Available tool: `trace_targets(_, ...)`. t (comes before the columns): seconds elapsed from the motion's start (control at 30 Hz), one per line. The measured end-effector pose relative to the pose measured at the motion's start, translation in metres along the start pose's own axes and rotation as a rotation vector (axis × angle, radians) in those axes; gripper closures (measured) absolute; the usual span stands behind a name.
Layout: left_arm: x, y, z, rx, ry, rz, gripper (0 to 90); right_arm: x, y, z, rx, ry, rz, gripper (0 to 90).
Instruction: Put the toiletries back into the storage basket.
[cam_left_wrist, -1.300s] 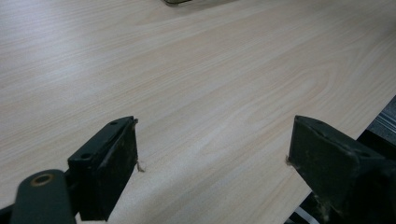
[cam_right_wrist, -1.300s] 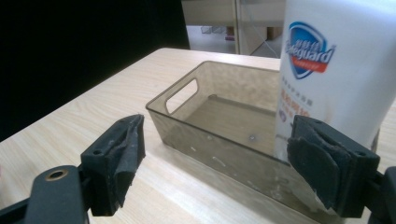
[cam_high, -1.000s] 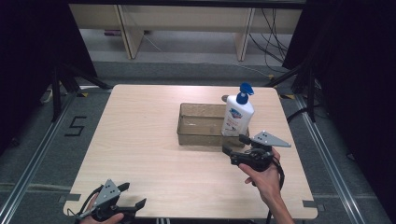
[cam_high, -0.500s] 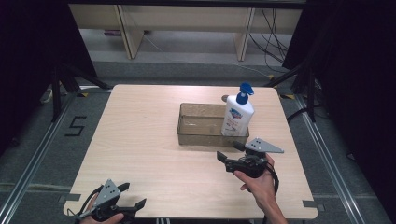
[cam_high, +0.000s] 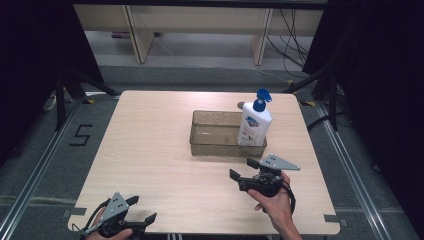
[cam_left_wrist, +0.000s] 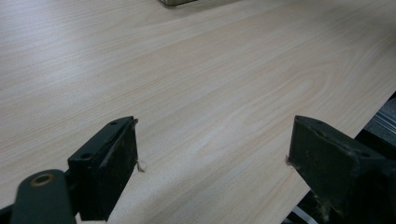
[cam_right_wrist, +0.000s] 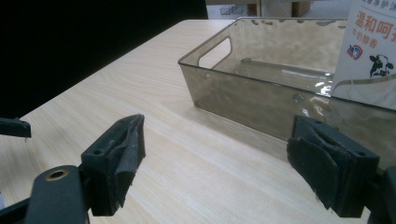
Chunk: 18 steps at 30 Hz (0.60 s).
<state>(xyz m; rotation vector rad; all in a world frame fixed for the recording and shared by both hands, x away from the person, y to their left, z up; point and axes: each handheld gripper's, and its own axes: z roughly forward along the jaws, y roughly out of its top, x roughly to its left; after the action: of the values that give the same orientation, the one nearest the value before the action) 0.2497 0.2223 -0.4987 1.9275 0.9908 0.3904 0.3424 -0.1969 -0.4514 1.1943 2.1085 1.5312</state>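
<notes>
Pump bottle upright in right end of bin, nozzle pointing right; bin's long axis left-right. Wooden table. Left gripper and right gripper both released, empty.

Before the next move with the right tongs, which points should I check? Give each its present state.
1. Right tongs open, holding nothing: ok.
2. Left tongs open, near the table's front edge: ok.
3. Bottle upright inside the clear bin: ok.
4. Right tongs apart from the bin wall: ok.
5. Bottle pump locked: cannot tell.
</notes>
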Motion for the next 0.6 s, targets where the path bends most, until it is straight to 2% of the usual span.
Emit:
trace_targets(0.13,-0.001,0.0,0.0,0.001,0.004,-0.002,15.0,0.003,-0.002,-0.003,0.001,0.025,0.026,19.4)
trace_targets(0.17,-0.001,0.0,0.0,0.0,0.004,-0.001,15.0,0.002,-0.003,-0.003,-0.016,0.015,0.002,19.2)
trace_targets(0.23,-0.001,0.0,0.0,-0.001,0.004,-0.001,15.1,0.004,-0.004,-0.003,-0.006,0.017,0.02,18.7)
trace_targets(0.27,0.0,0.0,0.0,0.0,0.004,0.0,15.0,0.004,-0.004,-0.004,-0.001,0.025,0.004,18.1)
trace_targets(0.3,0.0,0.0,0.0,-0.001,-0.001,0.0,15.0,0.005,-0.005,-0.003,-0.012,0.015,0.008,17.2)
trace_targets(0.37,-0.001,0.0,0.0,0.001,0.003,-0.002,15.0,0.007,-0.007,-0.005,-0.001,0.022,0.009,16.0)
trace_targets(0.5,-0.001,0.0,0.001,0.002,0.0,-0.002,15.1,0.01,-0.009,-0.005,-0.001,0.003,-0.045,15.6)
trace_targets(0.53,-0.001,0.0,0.001,0.001,0.0,-0.001,15.0,0.01,-0.01,-0.005,0.005,0.002,-0.049,15.6)
trace_targets(0.57,-0.001,0.0,0.0,0.001,-0.001,-0.001,15.0,0.013,-0.011,-0.005,0.006,0.013,-0.018,15.6)
trace_targets(0.6,-0.002,0.0,0.001,-0.006,-0.001,-0.008,15.0,0.011,-0.012,-0.004,-0.005,0.008,-0.057,15.6)
